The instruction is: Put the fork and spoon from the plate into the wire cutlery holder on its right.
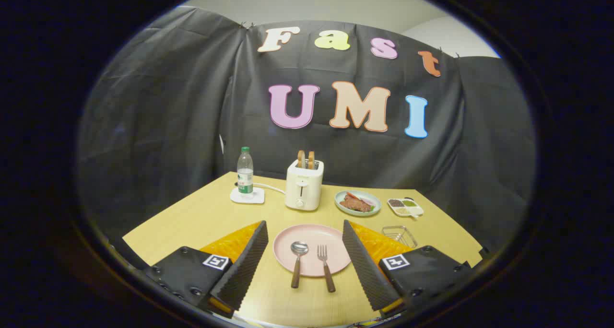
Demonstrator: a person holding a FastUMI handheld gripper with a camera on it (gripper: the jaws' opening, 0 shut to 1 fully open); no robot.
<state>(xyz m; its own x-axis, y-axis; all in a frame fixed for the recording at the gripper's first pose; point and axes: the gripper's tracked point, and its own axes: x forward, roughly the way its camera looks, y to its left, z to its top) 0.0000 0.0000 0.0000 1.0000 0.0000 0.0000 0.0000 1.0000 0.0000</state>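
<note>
Gripper view is showing a pale wooden table (201, 217) set against black cloth. At its far side, a clear plastic water bottle with a green cap (245, 171) is standing on a white square coaster (247, 195); just to its right a white two-slot toaster (304, 185) is holding two slices of bread upright, its white cord trailing toward the coaster. Further right, a pale green plate of reddish food (358, 203) is sitting beside a small white divided dish of condiments (406, 207).

Nearer, a round pink plate (312, 239) is lying between the fingers. A metal spoon with a brown wooden handle (297, 263) and a metal fork with a matching handle (324, 267) are resting on it side by side, spoon left of fork, handles overhanging the near rim. The clear wire cutlery holder (399, 236) is standing right of the plate, partly hidden behind the right finger.

The gripper (305, 256) is hovering above the table's near edge, pointing forward and level. Its jaws are standing wide apart, straddling the plate and gripping nothing; the ridged black pads (247, 265) are facing inward.
</note>
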